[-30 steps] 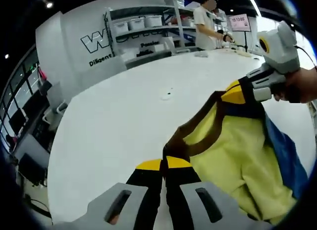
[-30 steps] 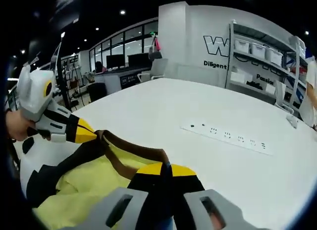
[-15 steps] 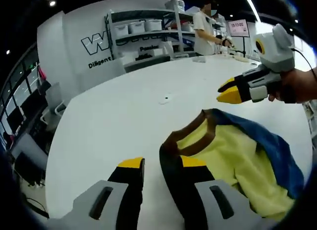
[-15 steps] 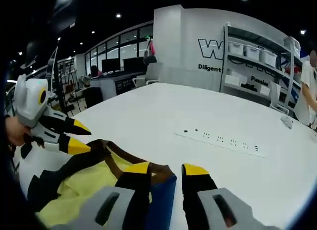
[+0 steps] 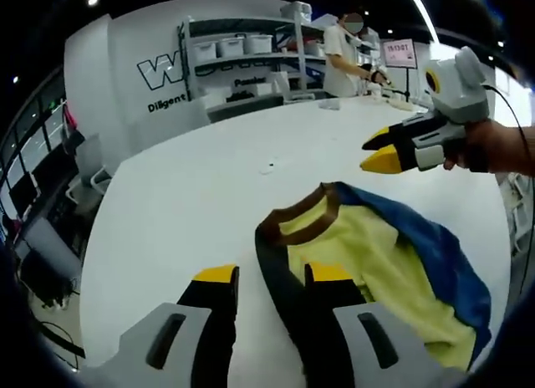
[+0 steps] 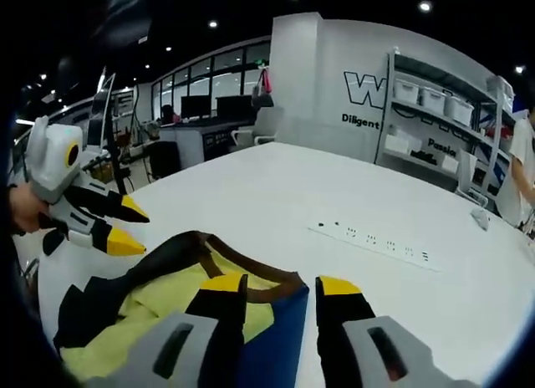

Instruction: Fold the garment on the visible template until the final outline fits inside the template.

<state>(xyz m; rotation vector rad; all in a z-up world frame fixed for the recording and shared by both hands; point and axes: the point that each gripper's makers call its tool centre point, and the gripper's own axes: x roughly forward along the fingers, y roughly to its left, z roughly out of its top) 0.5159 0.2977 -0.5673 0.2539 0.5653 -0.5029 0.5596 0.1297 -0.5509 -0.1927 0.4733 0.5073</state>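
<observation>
— Where was the yellow garment with the brown collar and blue and black panels (image 5: 376,262) lying?

— Flat on the big white table (image 5: 192,196), collar end nearest the tools. In the left gripper view the left gripper (image 5: 267,281) had its yellow-tipped black jaws parted, gripping nothing, and the collar edge ran up between them.

— And the other one?

— The right gripper (image 6: 280,289) was also spread and empty, its tips just over the collar and the blue panel. In the left gripper view it hung above the far side of the cloth, apart from it.

— Anything else?

— A white power strip (image 6: 378,239) lay further along the table, well apart.
</observation>
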